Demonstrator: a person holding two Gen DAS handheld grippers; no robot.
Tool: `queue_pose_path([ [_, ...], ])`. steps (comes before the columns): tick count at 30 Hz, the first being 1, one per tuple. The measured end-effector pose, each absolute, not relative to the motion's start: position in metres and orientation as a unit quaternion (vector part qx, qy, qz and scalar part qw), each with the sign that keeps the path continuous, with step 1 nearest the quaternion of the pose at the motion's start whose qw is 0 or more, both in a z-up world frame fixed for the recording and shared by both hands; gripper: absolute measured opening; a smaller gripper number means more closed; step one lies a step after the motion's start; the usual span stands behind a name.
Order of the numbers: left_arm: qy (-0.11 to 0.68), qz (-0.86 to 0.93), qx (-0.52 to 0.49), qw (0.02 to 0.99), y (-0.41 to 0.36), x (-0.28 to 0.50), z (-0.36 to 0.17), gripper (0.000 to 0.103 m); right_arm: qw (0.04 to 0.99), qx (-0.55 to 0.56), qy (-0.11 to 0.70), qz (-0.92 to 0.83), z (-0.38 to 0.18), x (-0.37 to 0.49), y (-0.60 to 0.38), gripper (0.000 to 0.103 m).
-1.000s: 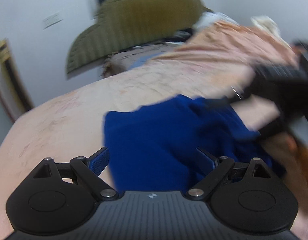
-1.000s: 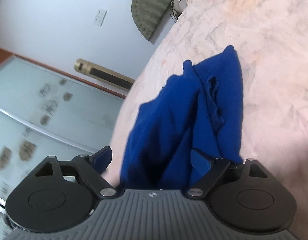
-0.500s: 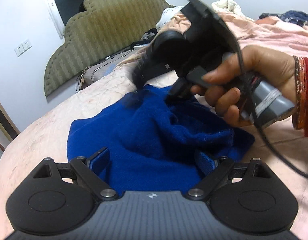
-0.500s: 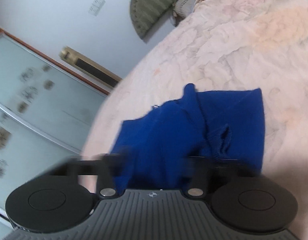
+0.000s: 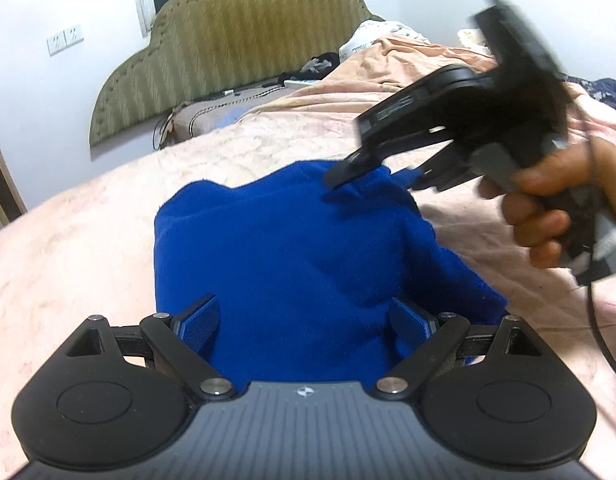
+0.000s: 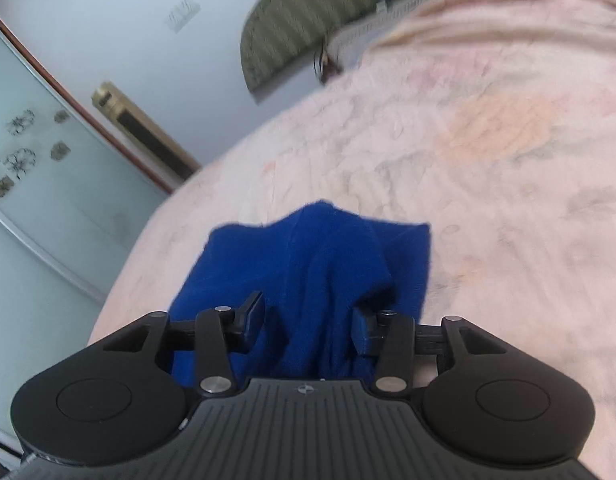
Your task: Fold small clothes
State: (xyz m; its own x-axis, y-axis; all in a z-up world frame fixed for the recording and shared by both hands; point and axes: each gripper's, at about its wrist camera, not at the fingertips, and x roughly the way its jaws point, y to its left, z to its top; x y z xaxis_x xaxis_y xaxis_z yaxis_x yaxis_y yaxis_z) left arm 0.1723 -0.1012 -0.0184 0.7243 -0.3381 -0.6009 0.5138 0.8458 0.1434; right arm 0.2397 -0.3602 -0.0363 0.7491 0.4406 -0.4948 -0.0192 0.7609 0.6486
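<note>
A blue knit garment (image 5: 292, 256) lies bunched on the pink bedspread (image 5: 68, 240). My left gripper (image 5: 304, 320) is open, with its blue pads spread on either side of the near part of the cloth. My right gripper (image 6: 308, 320) has its fingers partly closed with a fold of the garment (image 6: 320, 264) rising between them; I cannot tell whether they pinch it. In the left wrist view the right gripper (image 5: 372, 176) is at the garment's far right corner, held by a hand (image 5: 556, 204).
An olive padded headboard (image 5: 232, 44) stands at the far end of the bed. Pillows and loose clothes (image 5: 372, 40) lie near it. A glass sliding door (image 6: 40, 184) and white wall are left of the bed. A cable (image 5: 600, 336) hangs from the right gripper.
The right gripper's fingers have moved closer together around the cloth. It has shifted right and back, to the garment's far right corner. The left gripper stays open over the near edge.
</note>
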Motion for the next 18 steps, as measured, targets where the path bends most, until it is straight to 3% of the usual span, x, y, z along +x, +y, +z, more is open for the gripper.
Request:
queue_pose_path([
  [3, 0.293, -0.228, 0.15, 0.916, -0.097, 0.168, -0.018, 0.093, 0.886, 0.322, 0.309, 0.126, -0.027, 0.209, -0.366, 0.05],
  [6, 0.3, -0.223, 0.142, 0.917, -0.094, 0.168, -0.02, 0.093, 0.885, 0.308, 0.311, 0.158, -0.023, 0.179, -0.359, 0.064],
  [10, 0.305, -0.216, 0.134, 0.918, -0.09, 0.161, -0.021, 0.093, 0.913, 0.209, 0.314, 0.157, -0.019, 0.139, -0.33, 0.065],
  [13, 0.31, -0.212, 0.133, 0.917, -0.088, 0.158, -0.022, 0.093, 0.92, 0.158, 0.33, 0.142, -0.026, 0.127, -0.314, 0.044],
  [15, 0.31, -0.209, 0.133, 0.918, -0.087, 0.157, -0.021, 0.093, 0.915, 0.161, 0.341, 0.141, -0.032, 0.128, -0.311, 0.021],
  [18, 0.312, -0.203, 0.133, 0.919, -0.083, 0.156, -0.021, 0.093, 0.912, 0.181, 0.349, 0.117, -0.04, 0.13, -0.316, 0.013],
])
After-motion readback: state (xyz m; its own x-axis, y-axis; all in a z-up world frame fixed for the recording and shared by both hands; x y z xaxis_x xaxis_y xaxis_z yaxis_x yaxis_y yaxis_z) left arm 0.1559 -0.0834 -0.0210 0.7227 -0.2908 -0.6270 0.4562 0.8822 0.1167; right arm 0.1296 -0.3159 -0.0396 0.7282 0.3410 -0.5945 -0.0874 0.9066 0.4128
